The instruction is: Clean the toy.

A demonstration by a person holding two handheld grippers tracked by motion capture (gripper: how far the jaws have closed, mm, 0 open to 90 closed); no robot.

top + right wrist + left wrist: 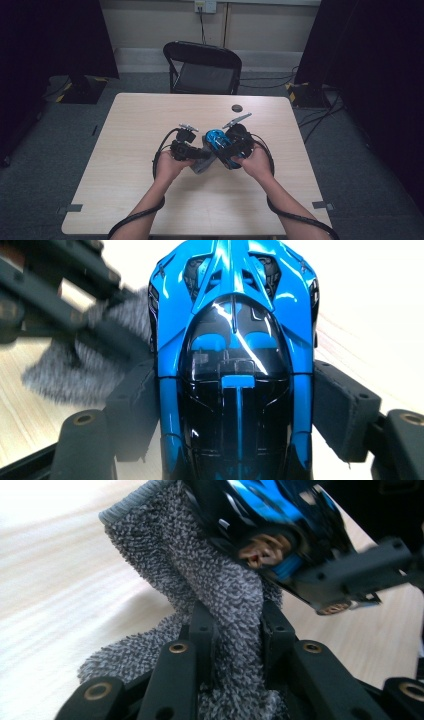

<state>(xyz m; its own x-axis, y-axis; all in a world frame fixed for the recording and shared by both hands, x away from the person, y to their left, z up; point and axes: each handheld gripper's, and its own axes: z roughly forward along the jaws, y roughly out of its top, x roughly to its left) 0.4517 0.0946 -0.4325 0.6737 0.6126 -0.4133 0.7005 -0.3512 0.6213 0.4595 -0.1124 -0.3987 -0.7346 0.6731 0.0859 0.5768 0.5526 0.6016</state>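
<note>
Two grippers meet over the middle of the worktop. The right gripper clamps a glossy blue toy car by its flanks; the left gripper pinches a grey terry cloth pressed to the car's side, apparently near a wheel. The car looks rigid, light and slippery, with thin fins likely to snap, so its broad sides suit gripping. The cloth is soft and limp; any bunched fold will do.
</note>
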